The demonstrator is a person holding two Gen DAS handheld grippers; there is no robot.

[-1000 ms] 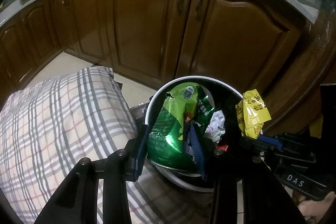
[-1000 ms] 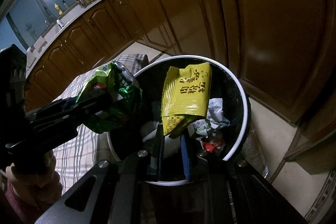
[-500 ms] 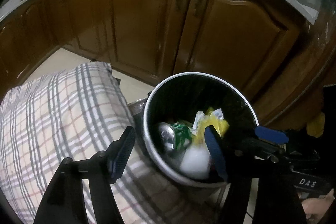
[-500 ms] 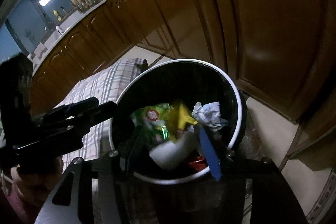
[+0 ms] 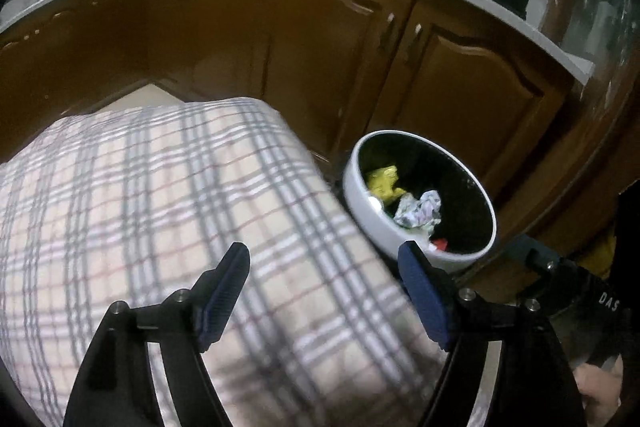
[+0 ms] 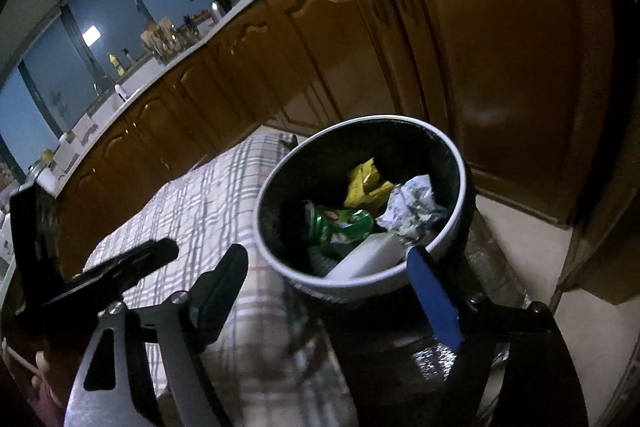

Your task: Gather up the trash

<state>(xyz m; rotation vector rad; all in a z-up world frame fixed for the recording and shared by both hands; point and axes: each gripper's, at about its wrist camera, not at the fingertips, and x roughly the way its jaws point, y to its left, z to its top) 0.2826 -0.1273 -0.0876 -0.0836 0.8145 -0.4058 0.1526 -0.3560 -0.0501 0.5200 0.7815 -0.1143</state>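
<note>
You've got the plaid-covered worktop (image 5: 160, 195) filling the left wrist view, its checked cloth bare across the top. Just off its far corner stands the white-rimmed trash bin (image 6: 460, 195), on the pale floor (image 6: 516, 247) as far as you can tell, its base hidden in the dim light.

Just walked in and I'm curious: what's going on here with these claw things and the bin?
A person is collecting trash with a handheld gripper in each hand. Both the left gripper and the right gripper are open and empty. The yellow wrapper, green snack bag and crumpled paper lie inside the trash bin, beside a plaid-covered surface.
</note>
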